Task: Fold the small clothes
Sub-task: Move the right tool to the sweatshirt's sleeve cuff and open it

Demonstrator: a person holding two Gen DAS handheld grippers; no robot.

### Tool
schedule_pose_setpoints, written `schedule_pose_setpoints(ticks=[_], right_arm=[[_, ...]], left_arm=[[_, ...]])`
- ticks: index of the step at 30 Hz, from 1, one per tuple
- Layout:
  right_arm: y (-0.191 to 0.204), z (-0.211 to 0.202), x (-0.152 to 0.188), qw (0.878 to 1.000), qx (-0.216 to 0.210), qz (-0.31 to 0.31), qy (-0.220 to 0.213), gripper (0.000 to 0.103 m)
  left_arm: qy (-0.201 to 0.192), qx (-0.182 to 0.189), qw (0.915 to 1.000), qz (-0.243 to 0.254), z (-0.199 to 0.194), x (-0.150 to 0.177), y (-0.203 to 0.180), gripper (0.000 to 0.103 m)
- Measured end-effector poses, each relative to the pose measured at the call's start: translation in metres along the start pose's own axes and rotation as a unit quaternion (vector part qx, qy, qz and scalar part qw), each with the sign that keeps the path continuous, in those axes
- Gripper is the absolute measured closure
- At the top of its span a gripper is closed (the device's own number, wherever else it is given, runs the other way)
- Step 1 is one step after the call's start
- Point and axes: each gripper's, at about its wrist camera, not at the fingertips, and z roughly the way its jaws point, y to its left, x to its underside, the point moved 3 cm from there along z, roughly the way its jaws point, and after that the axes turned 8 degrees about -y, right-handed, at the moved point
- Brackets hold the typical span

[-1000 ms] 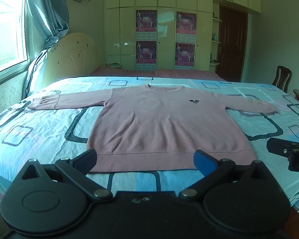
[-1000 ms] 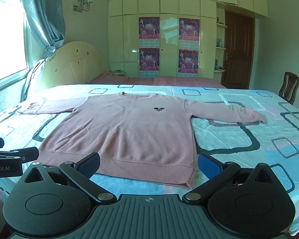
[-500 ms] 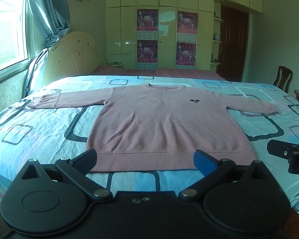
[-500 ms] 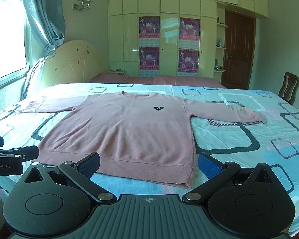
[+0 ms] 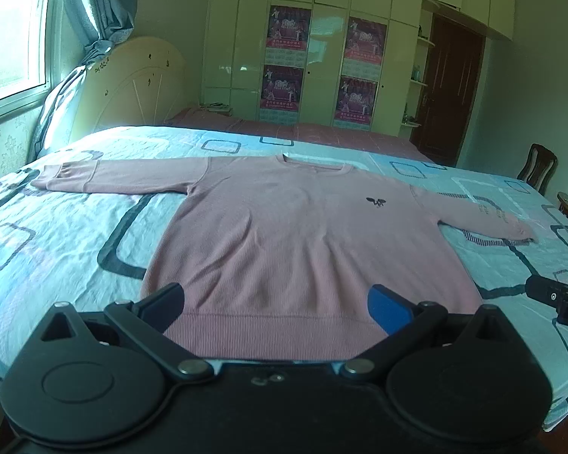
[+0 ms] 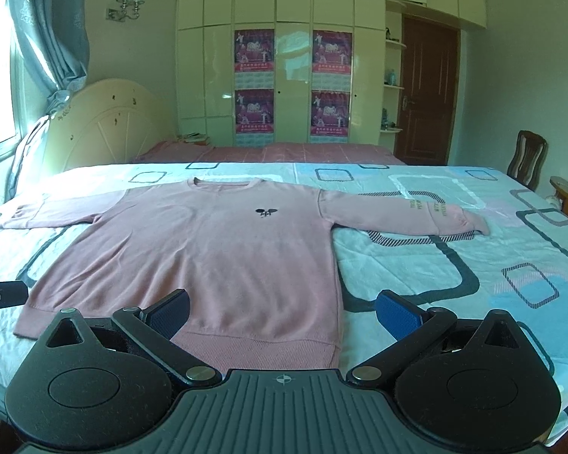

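A pink long-sleeved sweater (image 5: 295, 234) lies flat and face up on the bed, sleeves spread out to both sides, hem toward me. It also shows in the right wrist view (image 6: 216, 249). My left gripper (image 5: 280, 304) is open and empty, hovering over the hem near its middle. My right gripper (image 6: 284, 312) is open and empty, over the hem's right corner. Each gripper's tip shows at the edge of the other's view.
The bed (image 5: 56, 249) has a light blue sheet with dark rounded squares. A cream headboard (image 5: 132, 83) and window curtain stand at the left. A wardrobe wall (image 6: 291, 75) and door are behind. A wooden chair (image 6: 526, 159) stands at the right.
Both grippers have moved forward and slightly lower toward the sweater's hem. The sweater has not moved.
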Motion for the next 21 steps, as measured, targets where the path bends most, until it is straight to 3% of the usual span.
schedule_pose_setpoints(ticks=[4, 10, 14, 21], right_arm=[[-0.011, 0.035, -0.012, 0.999, 0.02, 0.023, -0.021, 0.0], [-0.027, 0.094, -0.038, 0.997, 0.067, 0.039, -0.008, 0.0], [-0.041, 0.117, -0.057, 0.994, 0.083, 0.062, -0.022, 0.0], [-0.099, 0.143, -0.069, 0.985, 0.133, 0.102, -0.031, 0.0]], left_arm=[[0.009, 0.033, 0.9994, -0.007, 0.039, -0.013, 0.002, 0.001], [0.009, 0.039, 0.9991, 0.016, 0.097, -0.039, 0.007, 0.001], [-0.001, 0.045, 0.9976, 0.053, 0.123, -0.059, 0.005, 0.001], [0.026, 0.068, 0.9966, 0.038, 0.178, -0.07, -0.01, 0.001]])
